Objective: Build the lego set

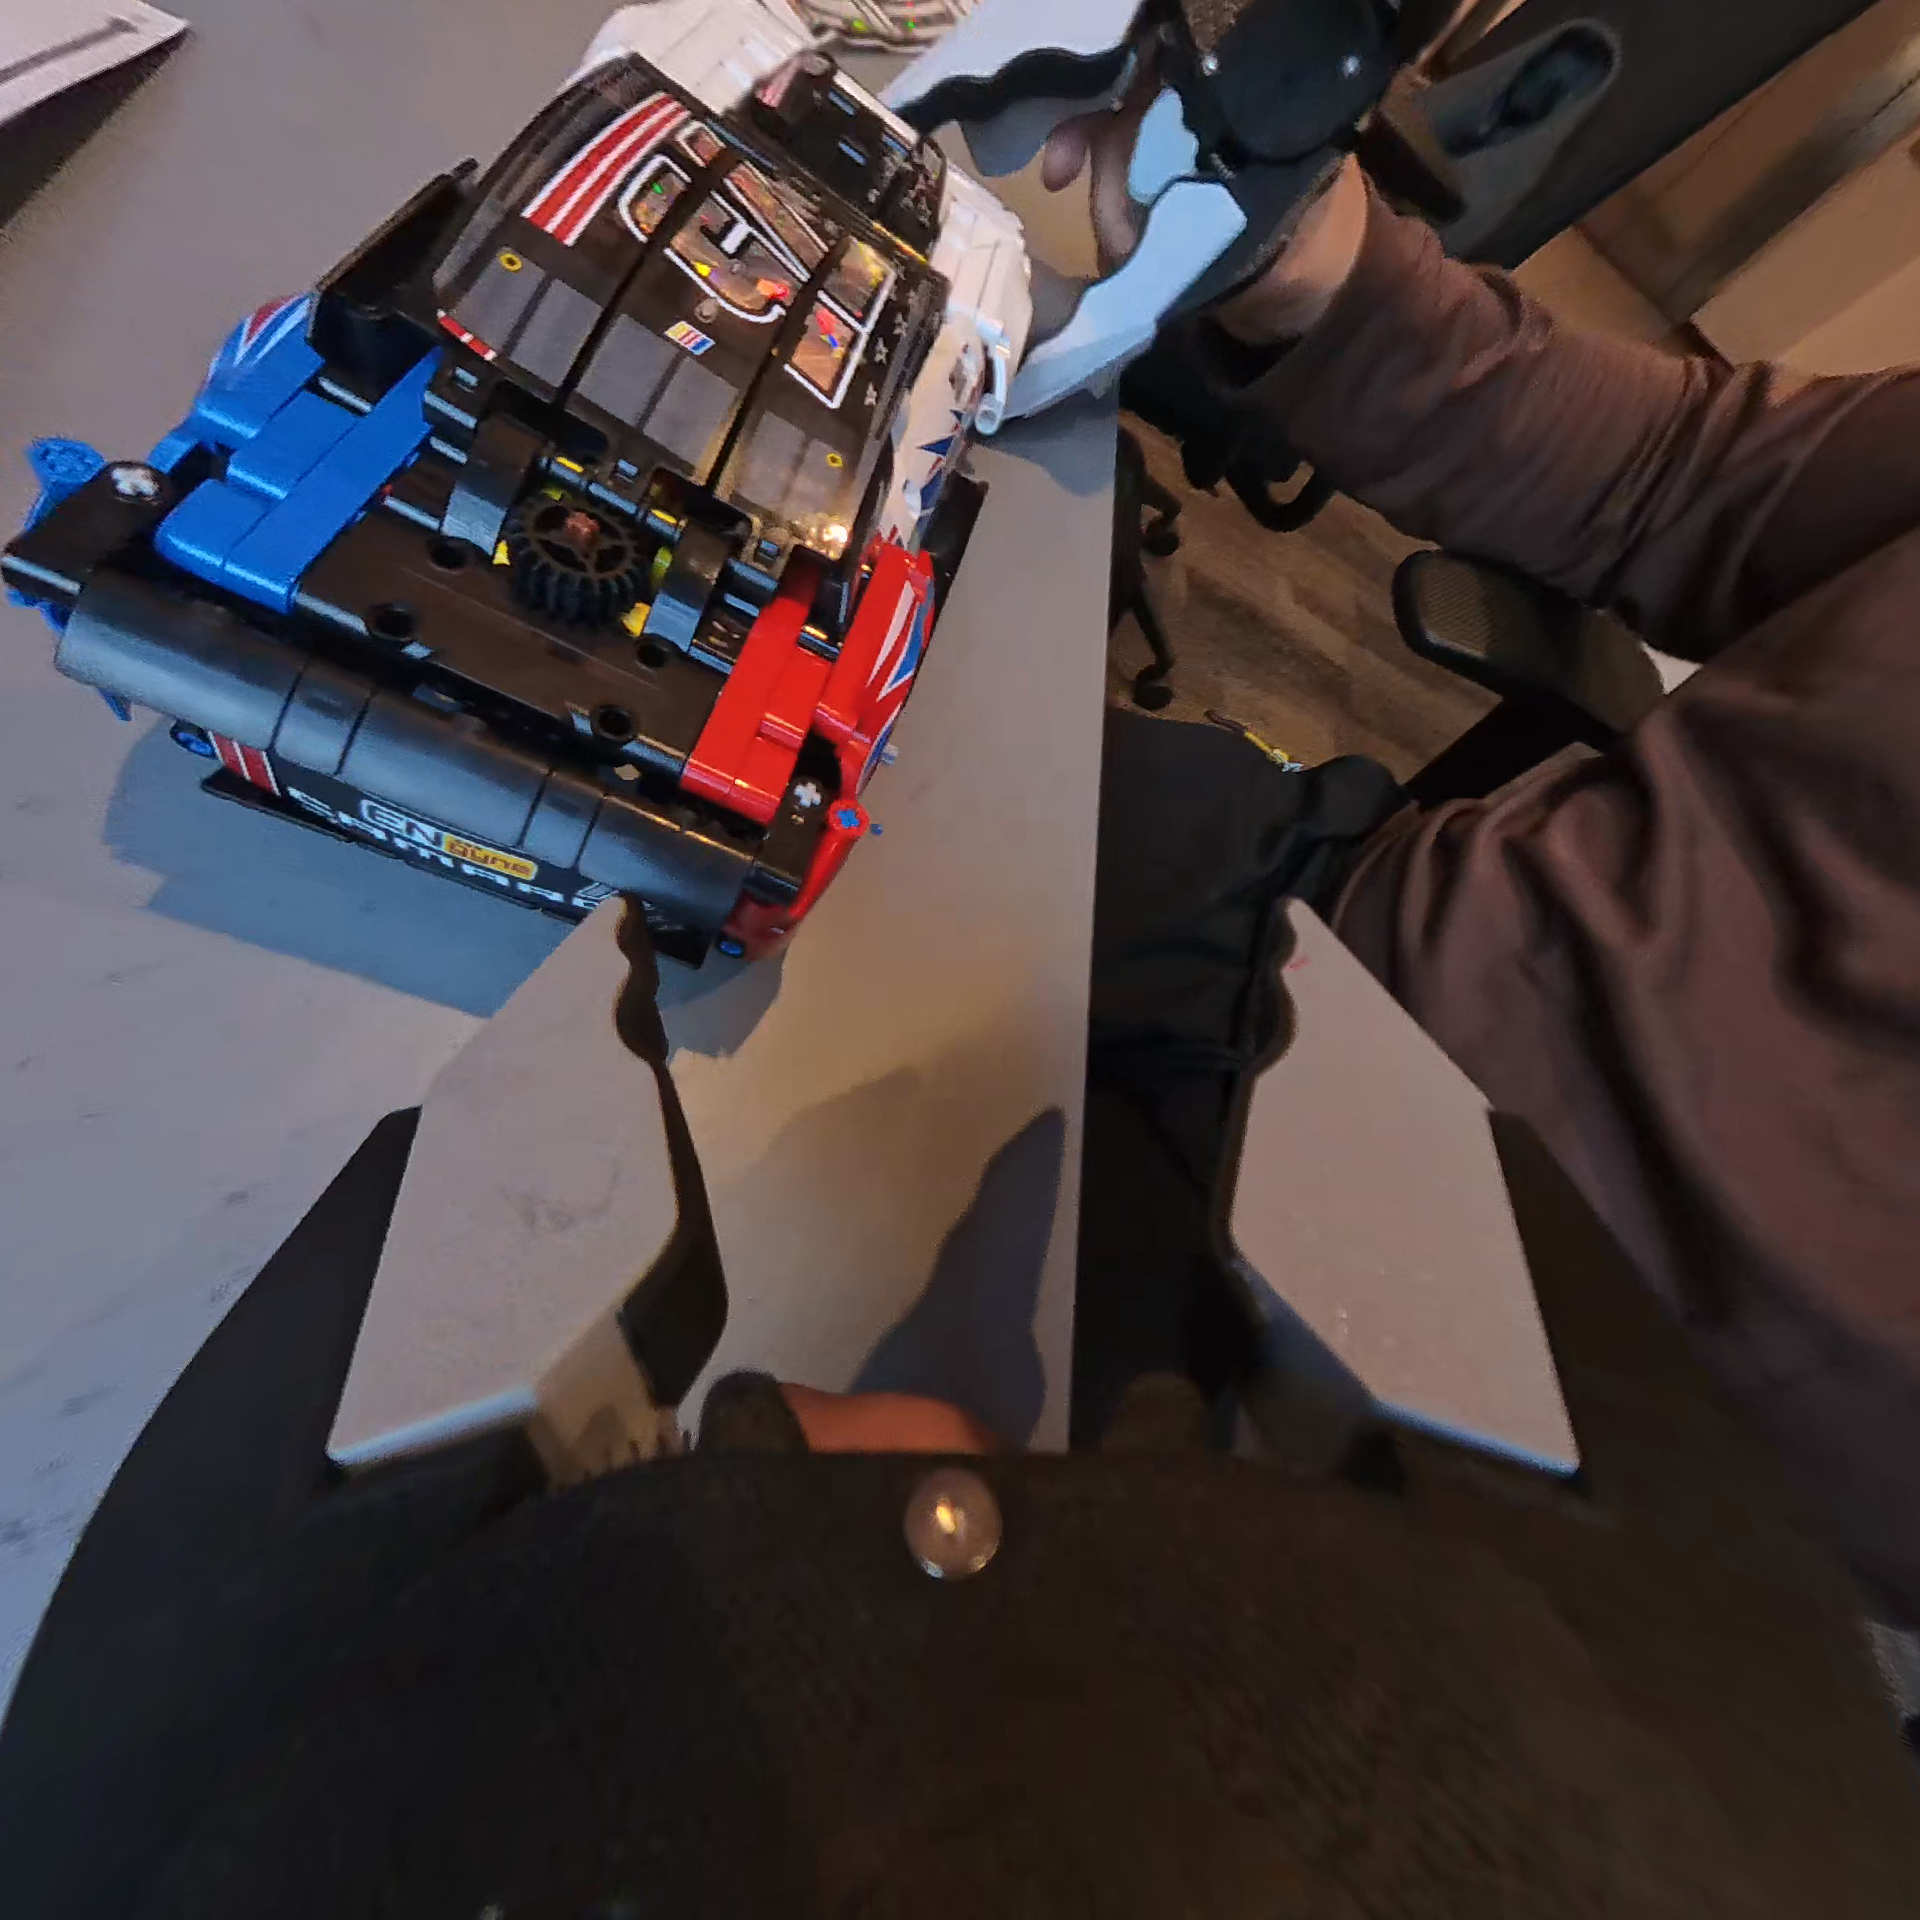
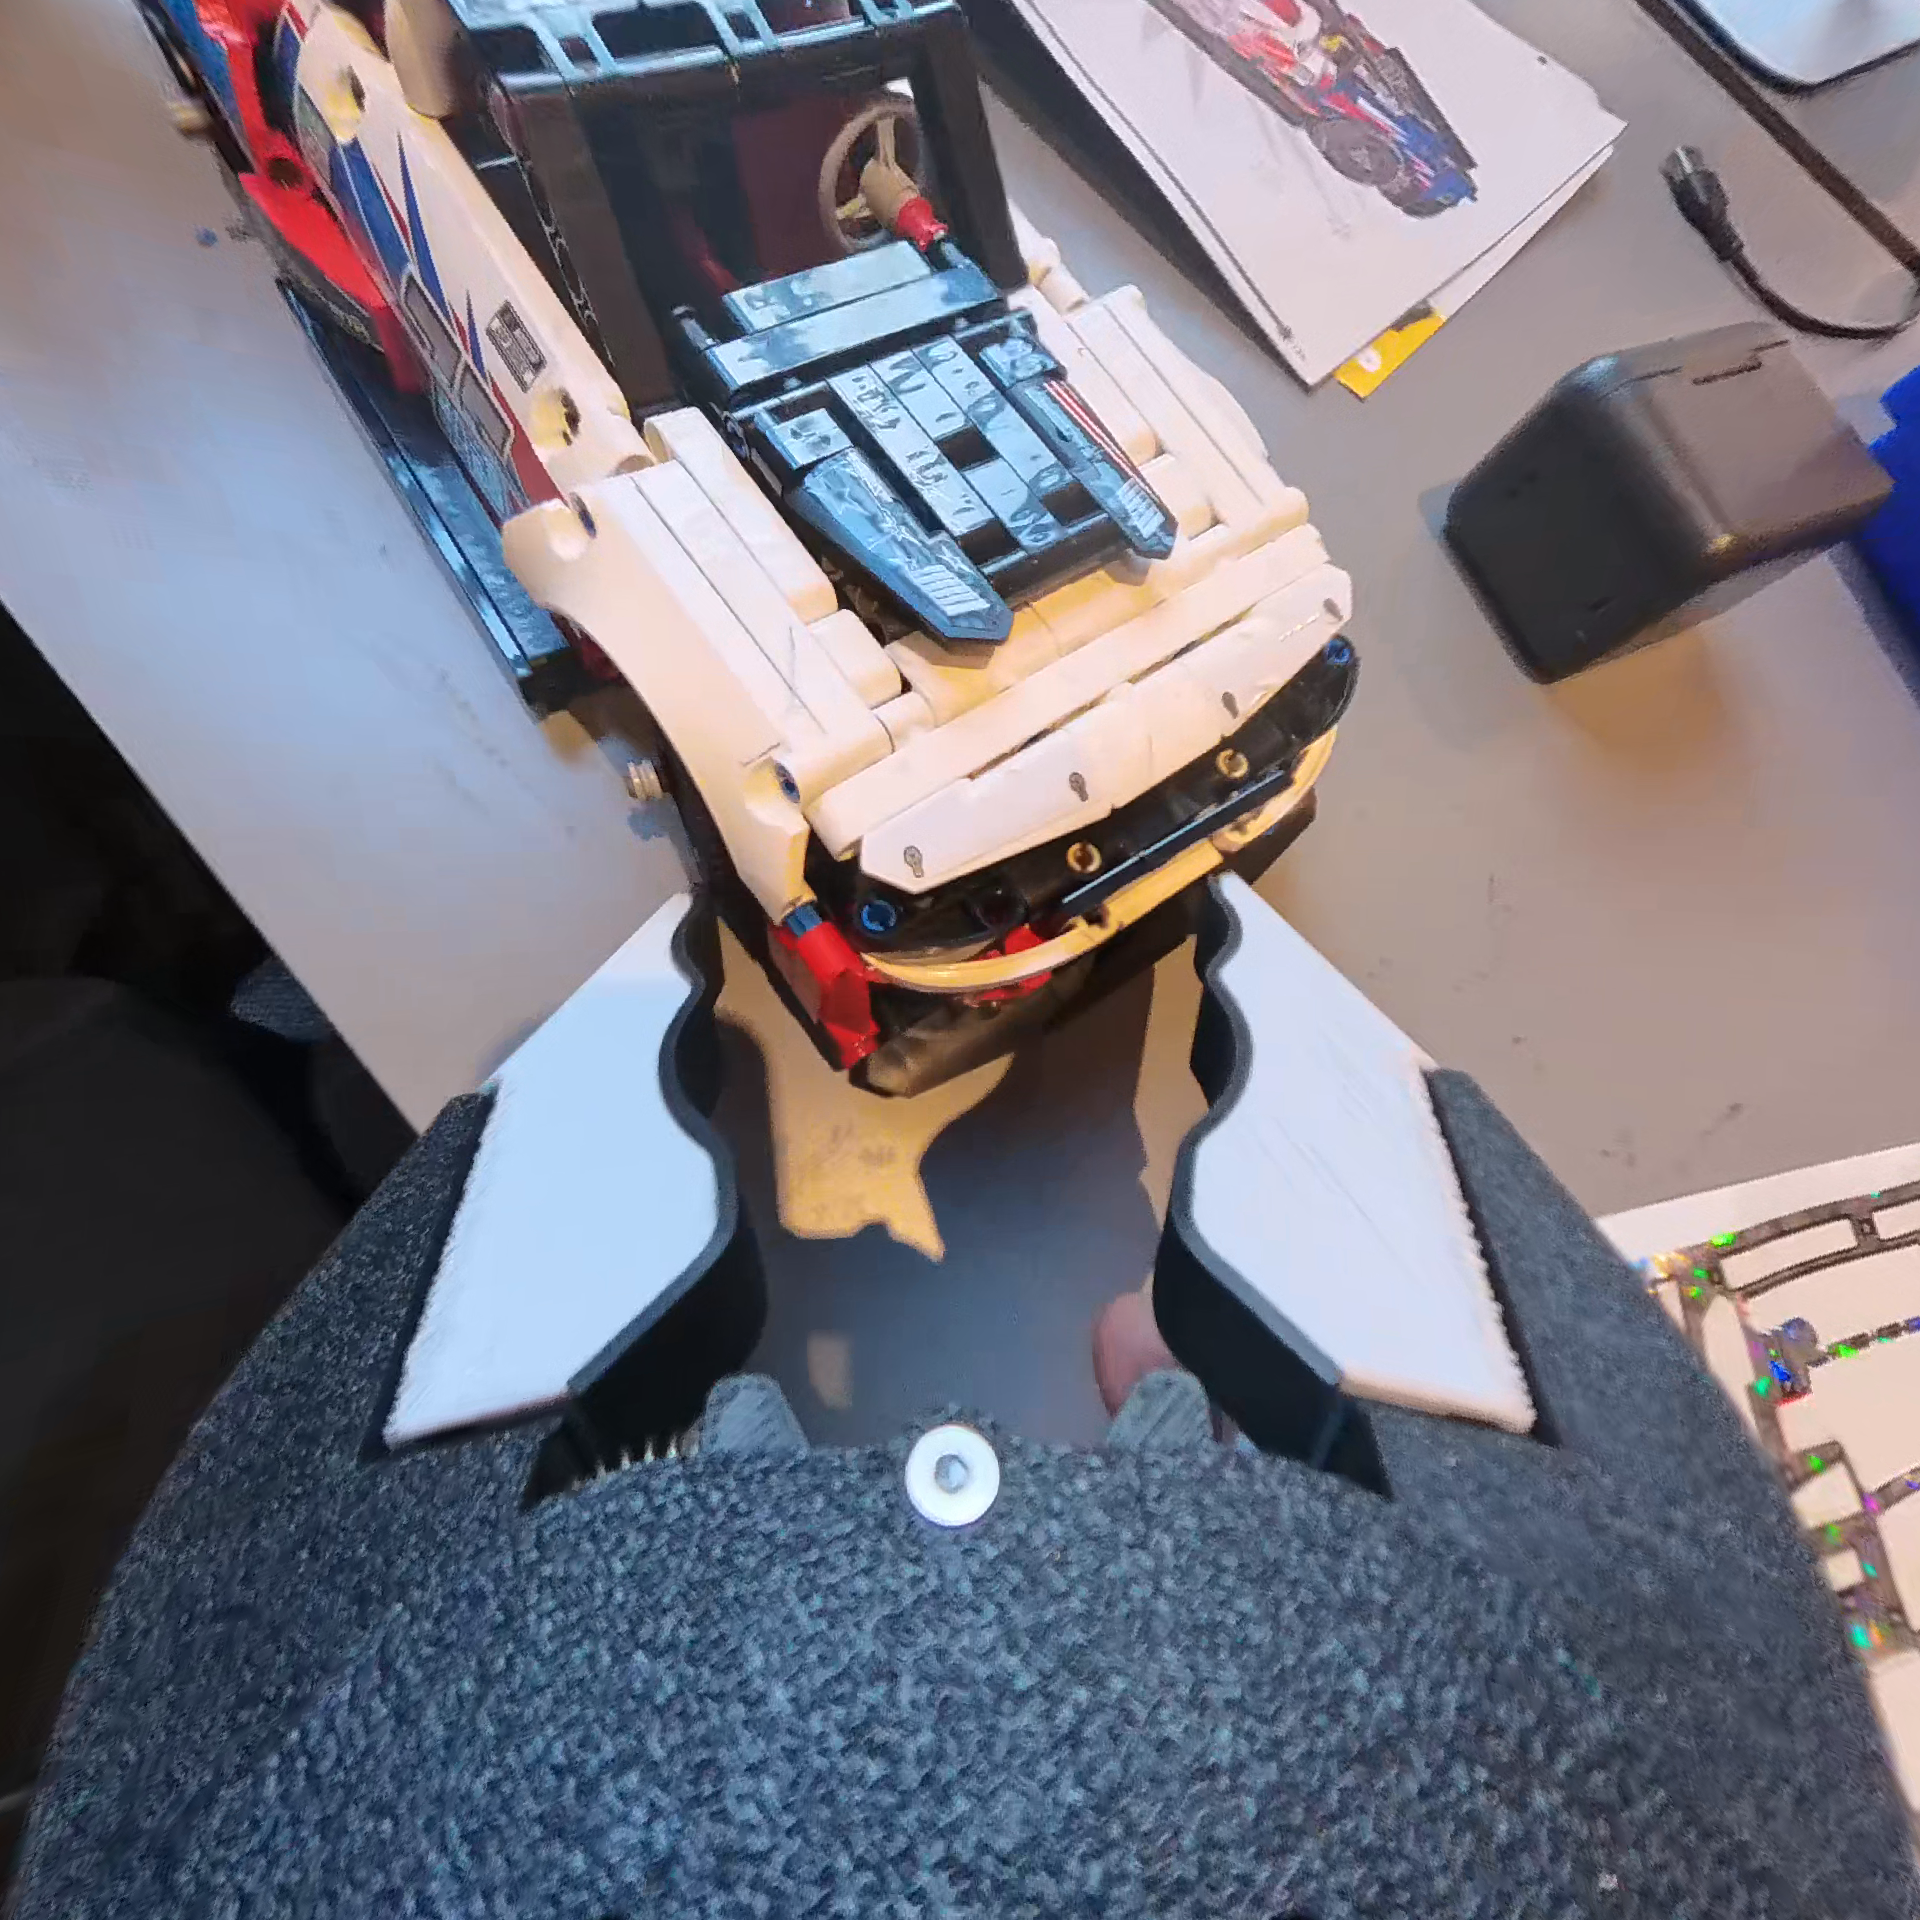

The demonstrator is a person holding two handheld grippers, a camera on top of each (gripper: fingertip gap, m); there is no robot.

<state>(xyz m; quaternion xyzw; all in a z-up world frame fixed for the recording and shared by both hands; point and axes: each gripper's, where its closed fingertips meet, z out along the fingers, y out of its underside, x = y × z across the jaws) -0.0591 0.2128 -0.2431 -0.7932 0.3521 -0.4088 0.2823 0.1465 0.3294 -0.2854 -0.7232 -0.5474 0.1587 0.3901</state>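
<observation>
A lego race car [image 1: 582, 488] stands on the grey table [image 1: 208, 1039] close to its edge. Its rear shows blue and red panels, a black roof and a black gear. In the right wrist view its white front [image 2: 935, 644] with a black hood faces me, and a bare axle pin [image 2: 644, 779] sticks out of the wheel arch. My left gripper [image 1: 956, 935] is open and empty, just behind the car's rear. My right gripper [image 2: 951, 904] is open, with its fingers on either side of the car's nose. It also shows in the left wrist view [image 1: 977, 249], at the car's far end.
An instruction booklet [image 2: 1351, 135], a black box [image 2: 1662, 499], a black cable [image 2: 1766, 249] and a sticker sheet [image 2: 1787, 1403] lie right of the car. The table edge [image 1: 1091, 831] runs beside the car. An office chair armrest [image 1: 1507, 634] and my brown sleeve [image 1: 1558, 935] are beyond it.
</observation>
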